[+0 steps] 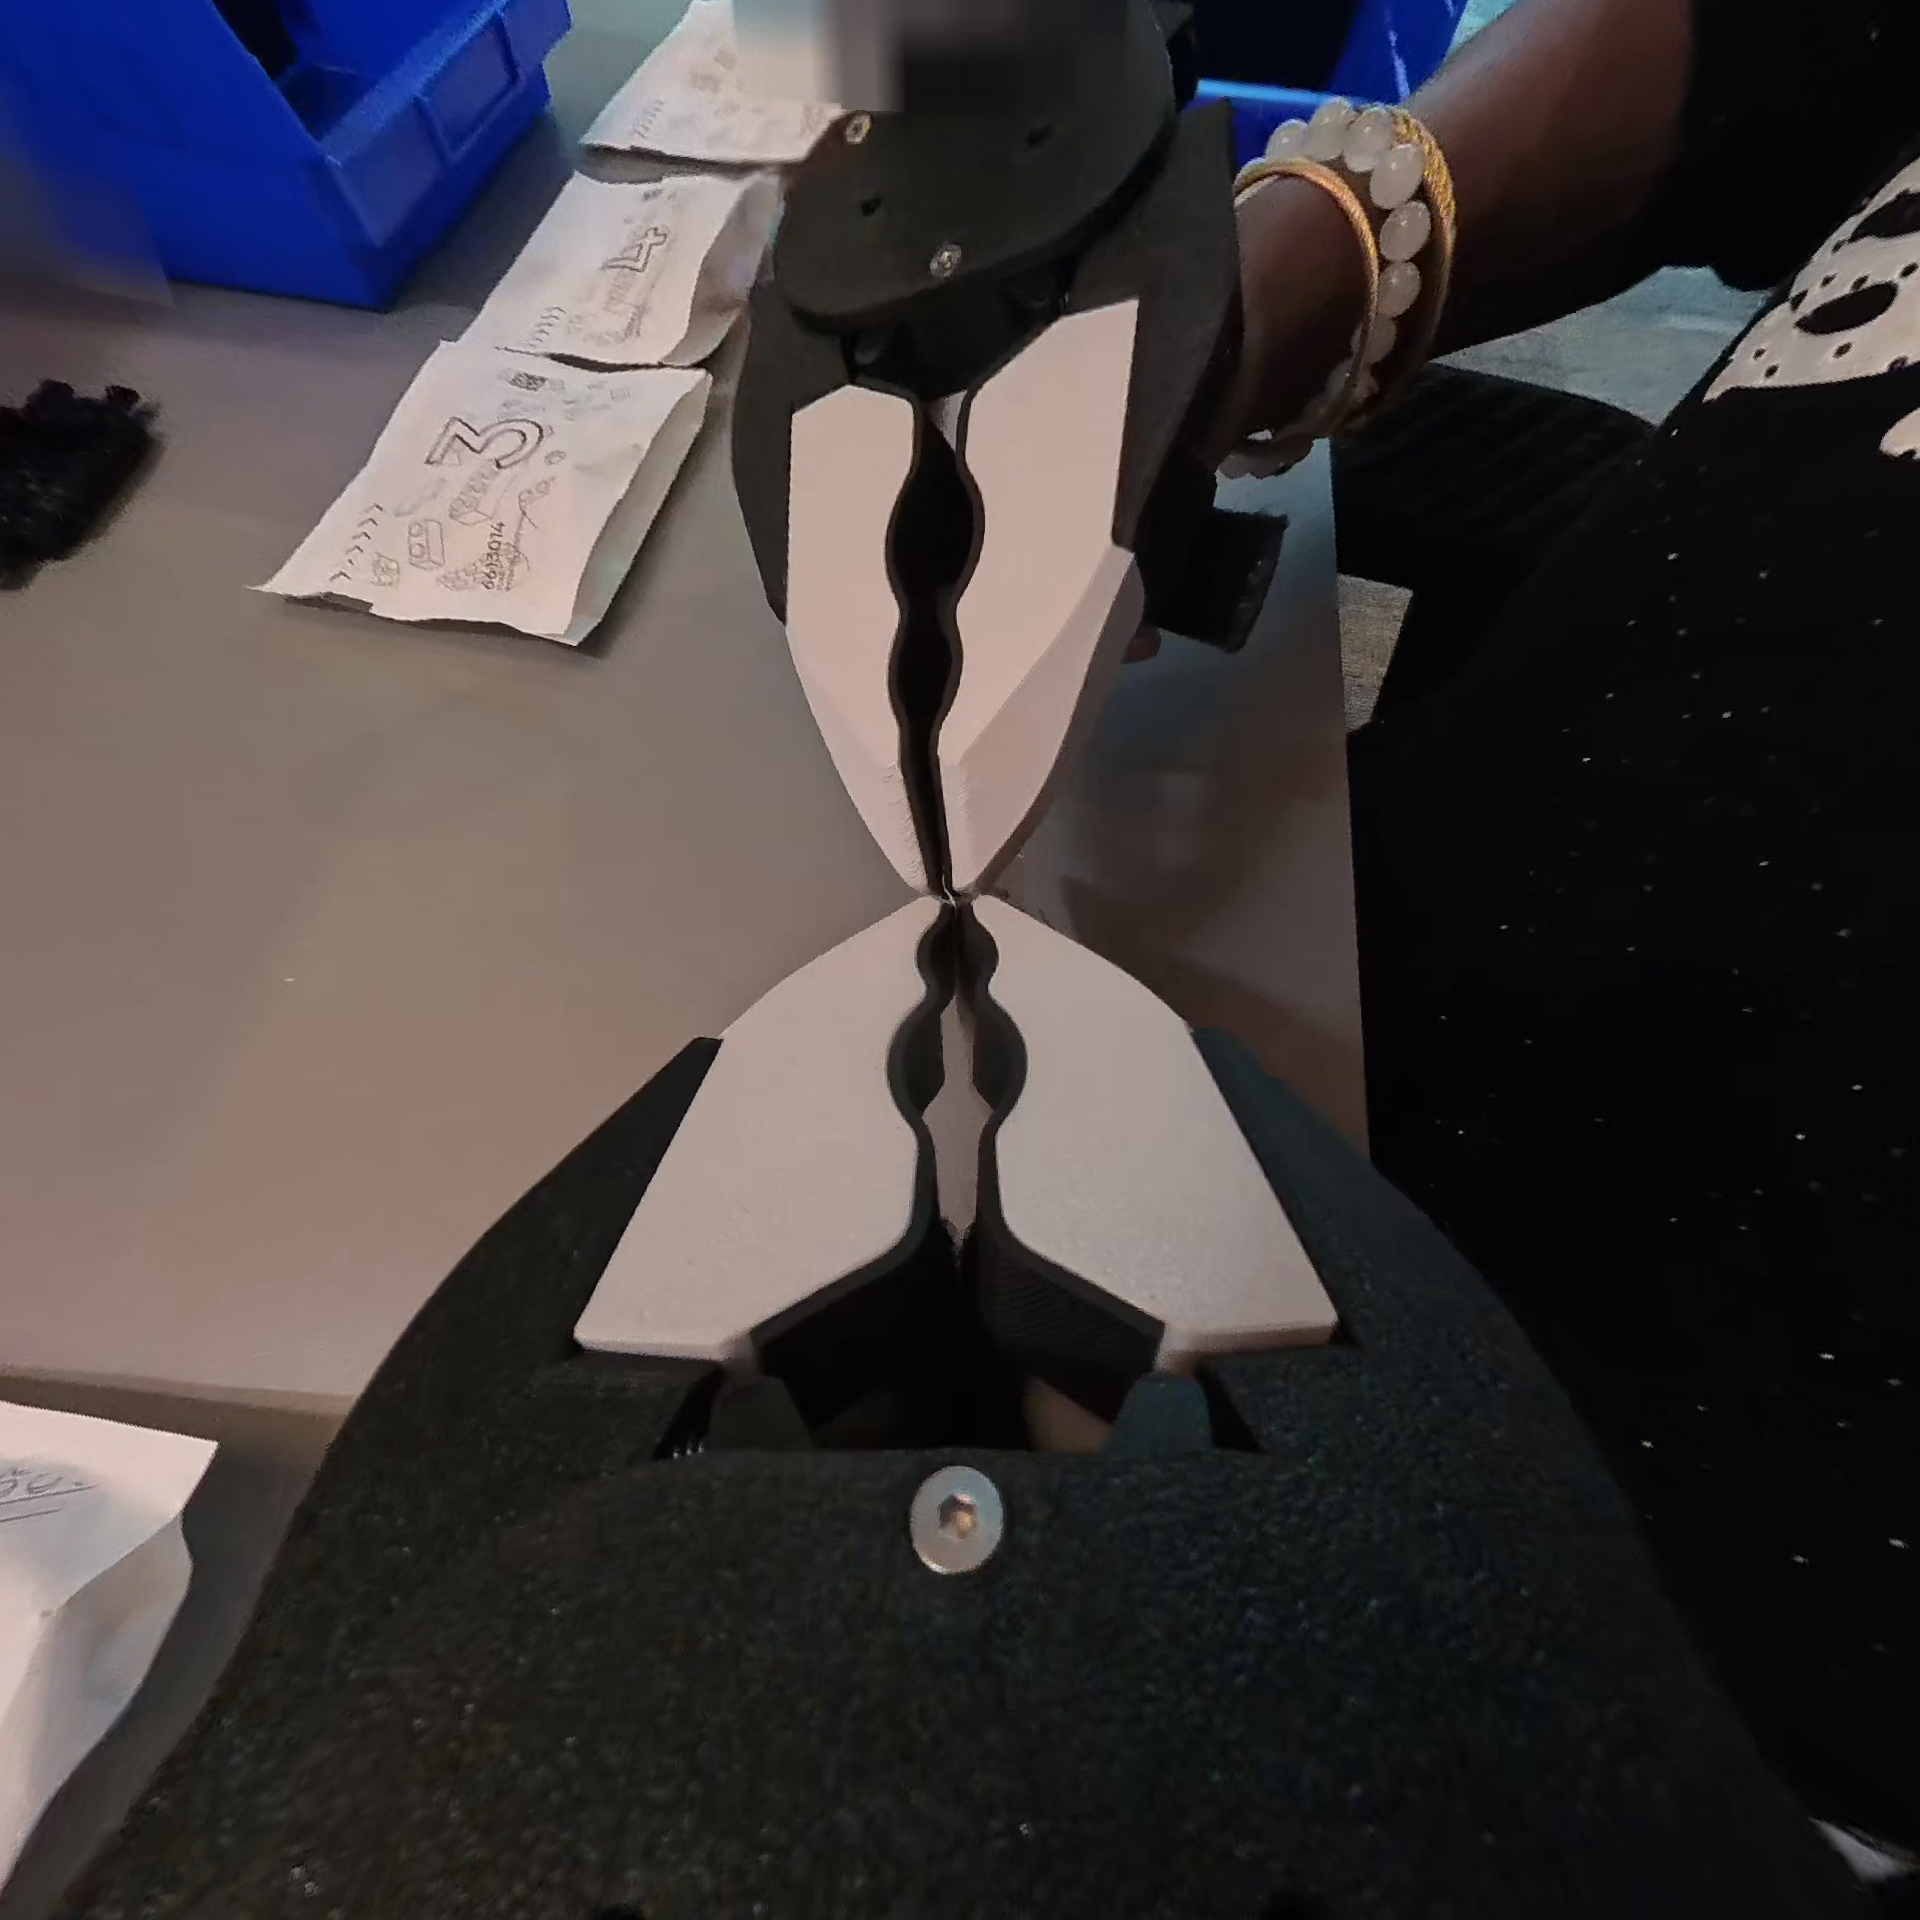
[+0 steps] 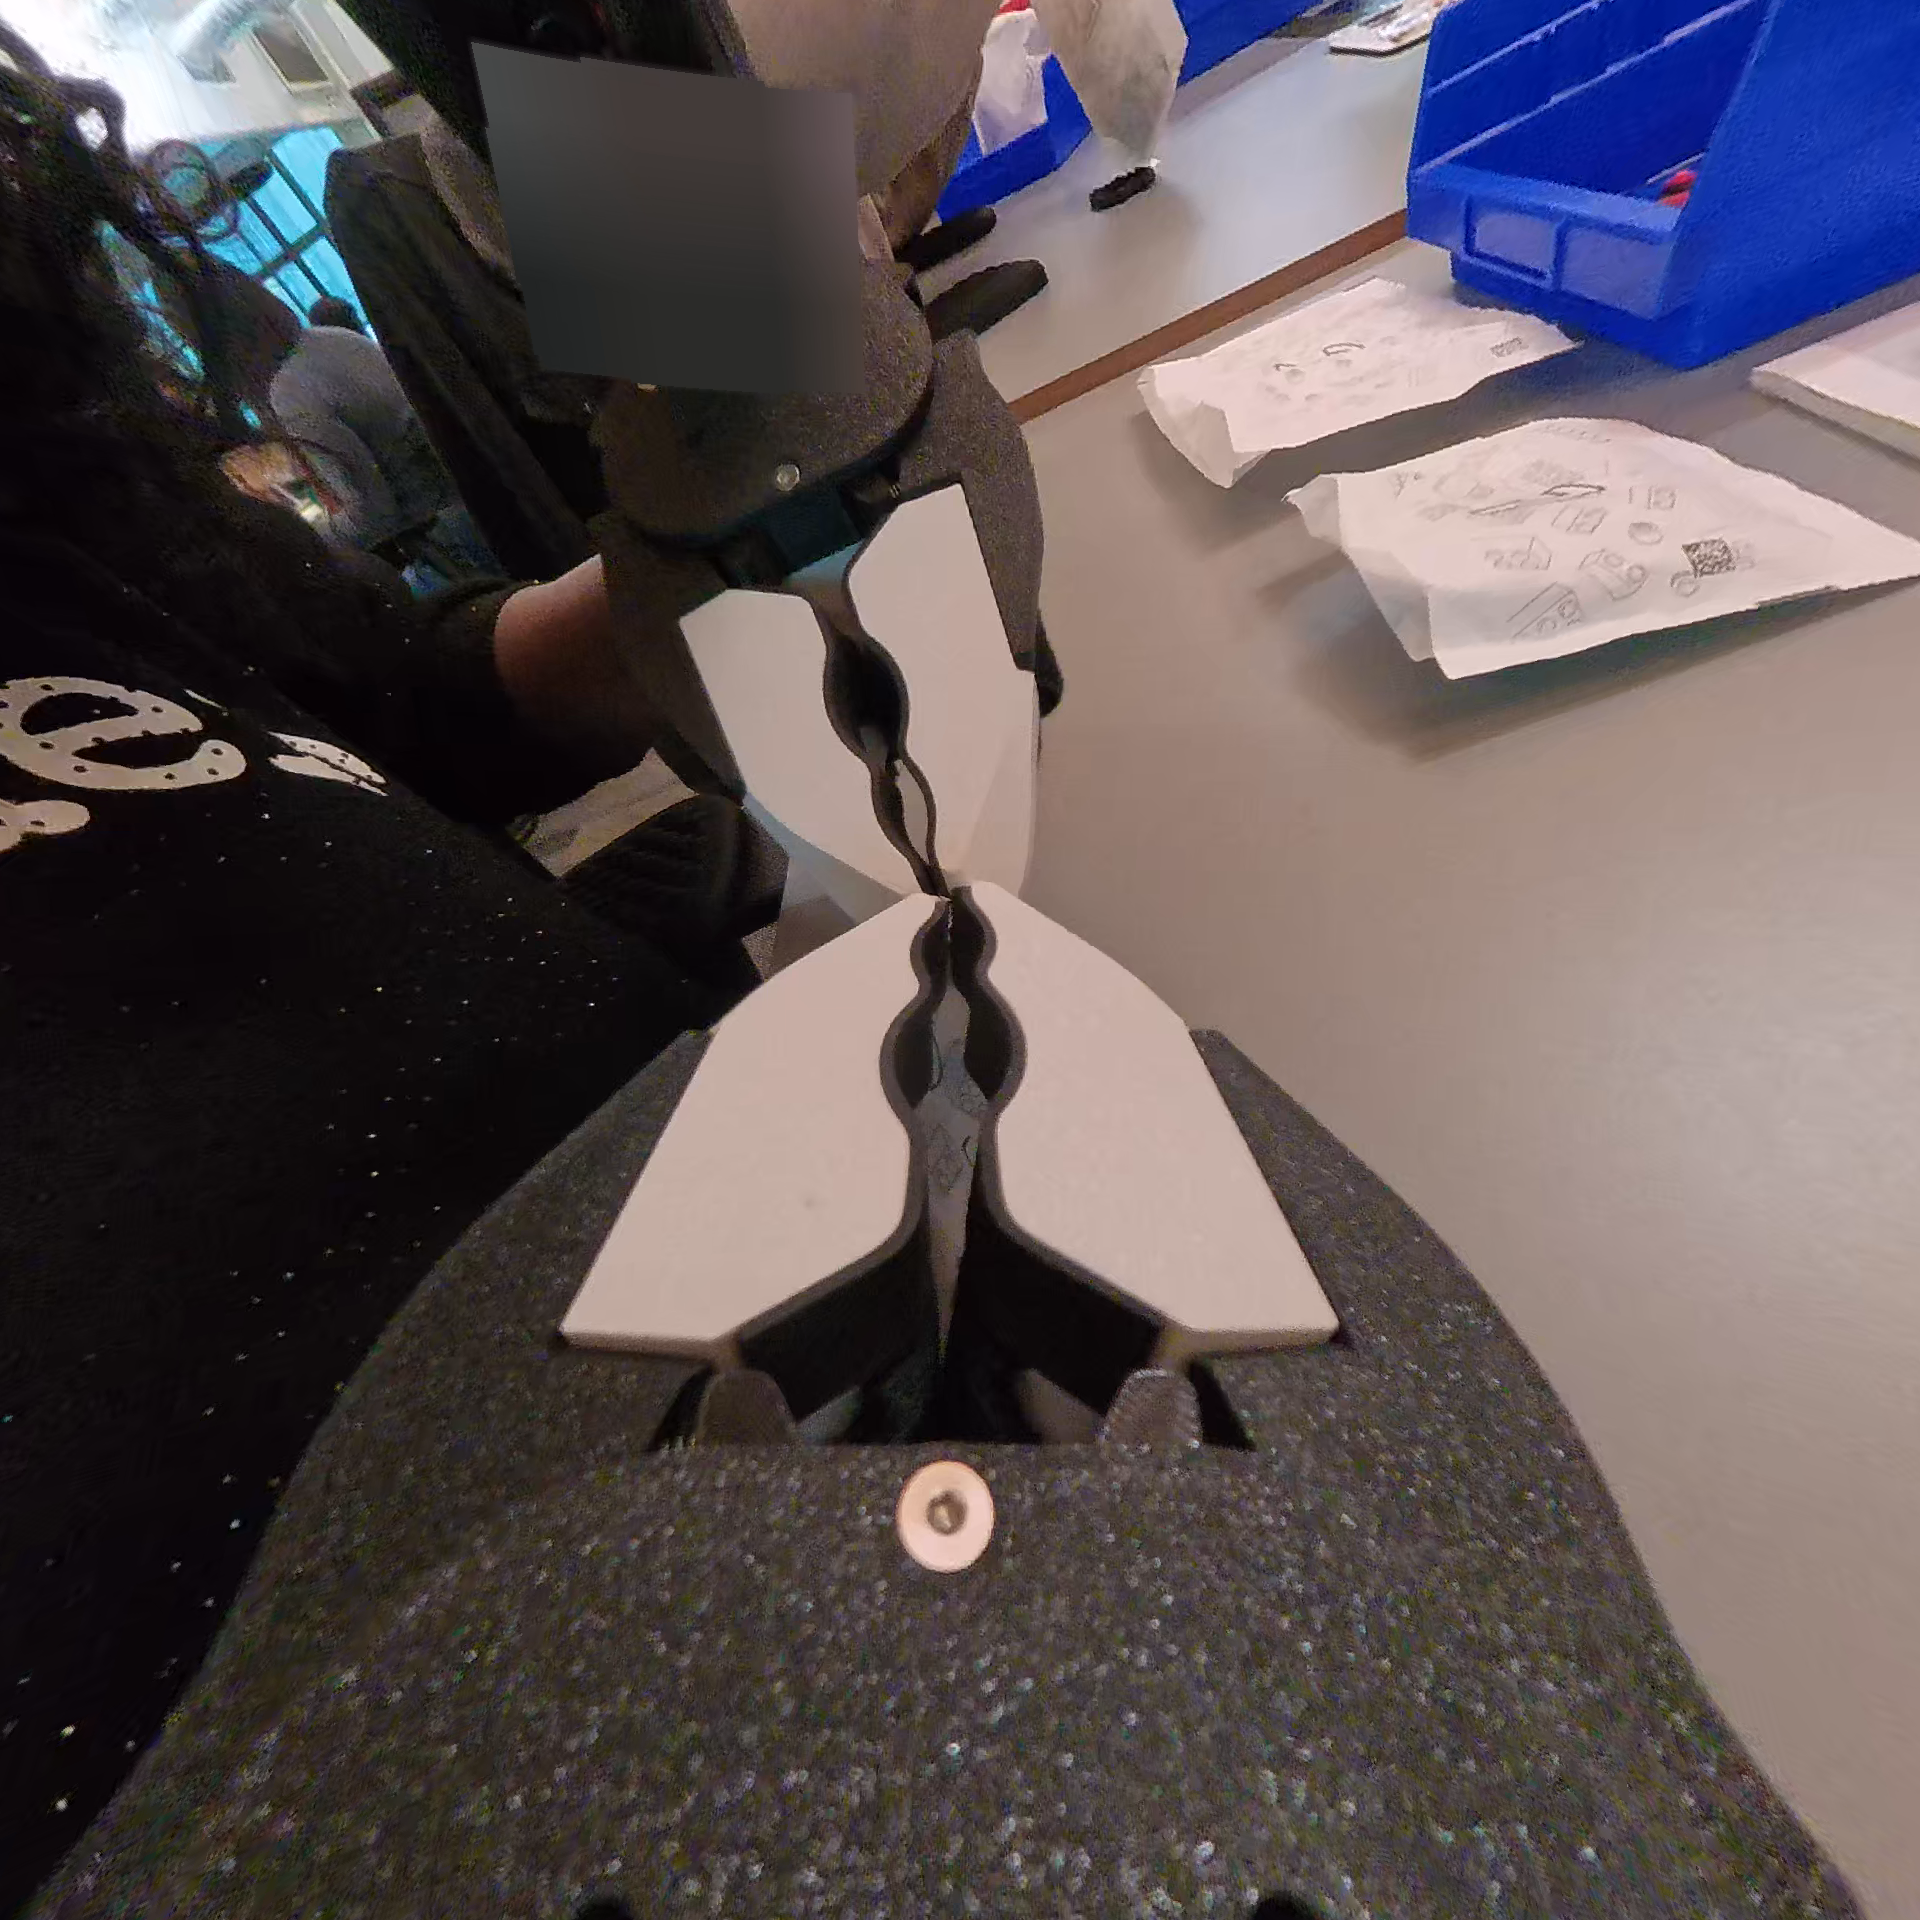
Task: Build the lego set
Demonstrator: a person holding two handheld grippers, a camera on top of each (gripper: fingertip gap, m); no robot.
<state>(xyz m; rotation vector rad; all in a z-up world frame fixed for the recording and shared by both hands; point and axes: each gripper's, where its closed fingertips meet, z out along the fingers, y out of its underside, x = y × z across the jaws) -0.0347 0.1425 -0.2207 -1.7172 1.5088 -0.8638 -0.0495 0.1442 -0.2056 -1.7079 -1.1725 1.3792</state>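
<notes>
White paper (image 2: 951, 1164), printed and thin, sits pinched in both closed tools. The left tool (image 1: 948, 920) and the right tool (image 2: 948, 909) meet tip to tip above the worktop (image 1: 416, 935), near its edge beside the person. I judge that equal, steady grips without twisting protect it from tearing.

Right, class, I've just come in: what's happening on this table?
A person holds two grippers tip to tip above a grey table. The left gripper and the right gripper are both closed on the same thin white printed paper packet, seen edge-on between their fingers. More paper packets lie flat near blue bins.
</notes>
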